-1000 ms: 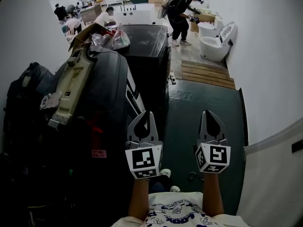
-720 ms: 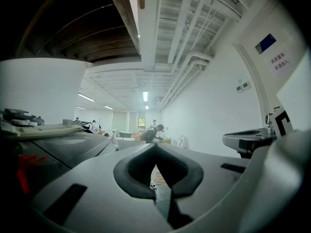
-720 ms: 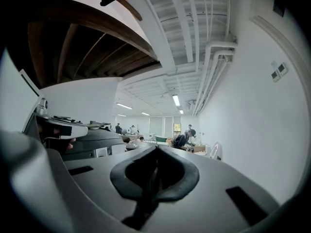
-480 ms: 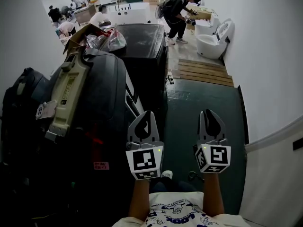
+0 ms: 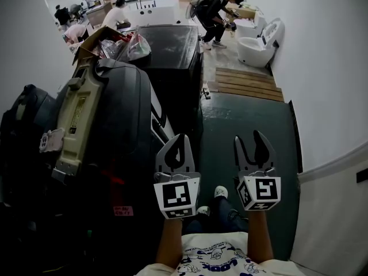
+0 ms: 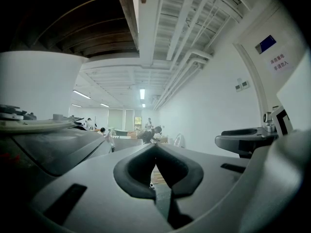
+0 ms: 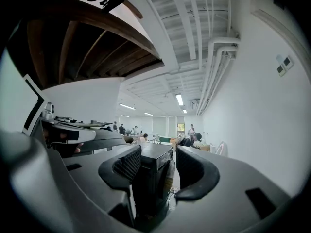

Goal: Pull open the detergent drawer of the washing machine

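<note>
Honestly I couldn't pick out the detergent drawer itself in any view. My guess was it sat somewhere in the light strip (image 5: pixel 163 111) along the top of the washing machine's (image 5: pixel 123 108) front, which faced the green floor (image 5: pixel 241 125). The machine stood at the left, right beside the left gripper (image 5: pixel 178 145).

Handling-wise, I'd expect a drawer like that to be light, hard plastic on a slide: a bit sticky at first, then easy. The smooth face would probably be slippery for the pads, so the finger lip or recess at its front edge looked like the place to hook. Then a straight, level pull, no yanking.

As for looks, the machine was a big dark rounded box with a glossy top. A long beige panel (image 5: pixel 77 119) lay on that top.

Grippers: the left one had its jaws pressed together, tips meeting, with nothing pinched. The right gripper (image 5: pixel 251 142) had just been opening and stood spread wide. Nothing was between its pads, and both grippers hung over the floor, not touching the machine.
</note>
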{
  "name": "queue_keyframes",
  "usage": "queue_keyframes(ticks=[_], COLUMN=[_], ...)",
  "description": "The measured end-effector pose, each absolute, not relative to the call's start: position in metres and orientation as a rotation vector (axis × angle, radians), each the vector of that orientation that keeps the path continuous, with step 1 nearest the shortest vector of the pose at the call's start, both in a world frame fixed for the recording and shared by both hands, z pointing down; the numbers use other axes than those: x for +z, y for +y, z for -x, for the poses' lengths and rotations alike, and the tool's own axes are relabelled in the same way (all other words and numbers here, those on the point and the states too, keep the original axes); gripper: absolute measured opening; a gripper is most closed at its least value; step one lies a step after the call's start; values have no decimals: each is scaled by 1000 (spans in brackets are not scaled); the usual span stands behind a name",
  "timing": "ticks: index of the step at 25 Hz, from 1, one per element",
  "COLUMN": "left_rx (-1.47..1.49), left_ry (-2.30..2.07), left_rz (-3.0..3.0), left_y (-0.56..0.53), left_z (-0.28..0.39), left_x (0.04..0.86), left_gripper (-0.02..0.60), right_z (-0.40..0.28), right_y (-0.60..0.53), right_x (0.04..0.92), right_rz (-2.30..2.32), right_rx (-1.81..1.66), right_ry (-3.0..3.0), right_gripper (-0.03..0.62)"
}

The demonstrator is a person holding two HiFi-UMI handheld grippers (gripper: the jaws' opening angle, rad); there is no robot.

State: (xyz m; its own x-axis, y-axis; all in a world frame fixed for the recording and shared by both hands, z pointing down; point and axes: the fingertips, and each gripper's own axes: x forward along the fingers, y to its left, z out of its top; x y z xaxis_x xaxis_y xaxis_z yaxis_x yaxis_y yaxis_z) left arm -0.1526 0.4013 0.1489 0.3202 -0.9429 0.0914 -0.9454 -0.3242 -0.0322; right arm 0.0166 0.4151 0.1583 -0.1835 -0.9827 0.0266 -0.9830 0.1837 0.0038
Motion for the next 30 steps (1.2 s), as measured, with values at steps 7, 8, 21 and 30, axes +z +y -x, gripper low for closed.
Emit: queue_keyframes(ticks=[7,8,21,30], left_rx=[170,173,185,191], left_ry=[-1793,-1794,-1889,-1987], left_rz=[-2521,-2518,-2431,-2340], left_y=[369,362,244,145], left_z=[141,140,120,94], left_x=[158,159,171,167], left_gripper=[14,14,14,14], right_z=[-25,-27,-48,-70], right_y=[381,374,241,130], right_x=[167,169,179,175], right_rz=[-1978,-1974,-1863,-1722], right_rx=[60,65,63,74], right_ry=[-2410,-2413,-2479,-2576], right_gripper=[244,244,245,244])
